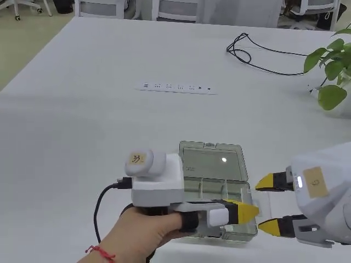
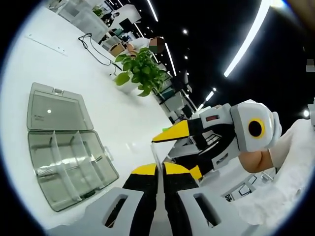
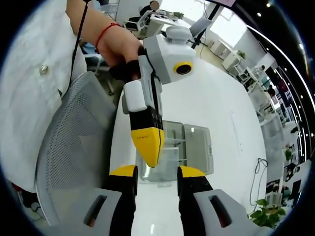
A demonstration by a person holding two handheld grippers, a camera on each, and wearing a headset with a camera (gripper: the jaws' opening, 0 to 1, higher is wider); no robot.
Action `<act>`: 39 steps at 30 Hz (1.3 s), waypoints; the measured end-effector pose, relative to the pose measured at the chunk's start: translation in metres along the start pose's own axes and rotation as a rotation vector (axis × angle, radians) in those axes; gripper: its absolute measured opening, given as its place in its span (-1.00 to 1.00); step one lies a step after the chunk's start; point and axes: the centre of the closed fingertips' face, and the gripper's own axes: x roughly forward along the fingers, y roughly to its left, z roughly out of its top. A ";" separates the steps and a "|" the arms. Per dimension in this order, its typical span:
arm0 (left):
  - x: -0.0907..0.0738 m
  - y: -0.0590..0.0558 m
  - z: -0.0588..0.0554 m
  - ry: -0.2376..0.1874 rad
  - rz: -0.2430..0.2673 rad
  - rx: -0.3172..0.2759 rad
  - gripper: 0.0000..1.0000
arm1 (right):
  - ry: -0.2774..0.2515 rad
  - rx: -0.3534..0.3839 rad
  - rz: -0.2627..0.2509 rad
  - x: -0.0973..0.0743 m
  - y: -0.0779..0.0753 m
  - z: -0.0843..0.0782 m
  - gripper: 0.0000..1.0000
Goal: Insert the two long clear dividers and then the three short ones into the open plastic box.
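1. L side: the left gripper (image 2: 160, 169) has its jaws pinched together on a thin clear divider (image 3: 166, 166). In the left gripper view the strip stands up edge-on from between the yellow tips.
2. R side: the right gripper (image 3: 157, 177) has its jaws spread wide w/ nothing between the pads. In the head view it sits at the lower right of the frame, tips pointing left toward the L tips.
3. In the right gripper view the L tip hangs down into mid frame, just above the gap between the R jaws, w/ the clear sheet below it.
4. The box (image 1: 219, 233) lies on the white table (image 1: 82, 137) at lower centre-right of the head view. Its lid (image 1: 211, 159) is folded flat toward the top of the frame.
5. Some dividers (image 2: 74, 162) already stand in the base, making compartments. Can't get an exact count from here.
6. In the head view the L tips sit over the box's lower right corner. Can't tell if the held divider touches the box.
7. A hand (image 1: 148, 230) at bottom centre grips the L tool, w/ a red bracelet (image 1: 101, 252) on the wrist.
8. Far side of the table: power strip (image 1: 175, 87) upper centre, black cable (image 1: 258, 52) upper right, plant (image 1: 332, 71) at the right edge.
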 end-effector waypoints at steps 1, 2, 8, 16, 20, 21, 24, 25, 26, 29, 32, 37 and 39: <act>0.000 0.000 0.000 -0.001 0.001 -0.001 -1.00 | 0.000 0.001 -0.001 0.000 0.000 0.000 -0.34; 0.000 0.001 0.000 -0.002 0.001 -0.005 -1.00 | 0.000 0.001 -0.001 0.000 0.000 0.000 -0.34; -0.001 0.001 0.003 -0.025 -0.005 0.002 -1.00 | -0.003 0.008 -0.012 0.000 -0.003 0.001 -0.31; -0.006 0.001 -0.001 0.020 -0.001 0.154 -1.00 | -0.108 0.131 0.039 -0.015 -0.010 0.008 -0.27; -0.009 -0.002 -0.007 0.073 -0.016 0.296 -1.00 | -0.191 0.238 0.118 -0.027 -0.013 0.012 -0.35; -0.010 -0.003 -0.009 0.088 -0.026 0.340 -1.00 | -0.201 0.248 0.154 -0.030 -0.011 0.012 -0.39; -0.013 -0.010 -0.013 0.116 -0.057 0.458 -1.00 | -0.222 0.261 0.238 -0.035 -0.005 0.012 -0.45; -0.013 -0.012 -0.014 0.122 -0.069 0.491 -1.00 | -0.229 0.259 0.262 -0.036 -0.002 0.013 -0.48; -0.014 -0.016 -0.015 0.132 -0.092 0.526 -1.00 | -0.237 0.267 0.293 -0.037 0.000 0.014 -0.53; -0.015 -0.025 -0.017 0.143 -0.130 0.591 -1.00 | -0.258 0.269 0.370 -0.039 0.009 0.020 -0.59; -0.016 -0.033 -0.019 0.156 -0.158 0.641 -1.00 | -0.280 0.269 0.430 -0.040 0.015 0.029 -0.68; -0.017 -0.042 -0.019 0.158 -0.183 0.689 -1.00 | -0.269 0.248 0.486 -0.038 0.024 0.032 -0.80; -0.018 -0.041 -0.019 0.161 -0.181 0.702 -1.00 | -0.271 0.252 0.503 -0.038 0.026 0.034 -0.83</act>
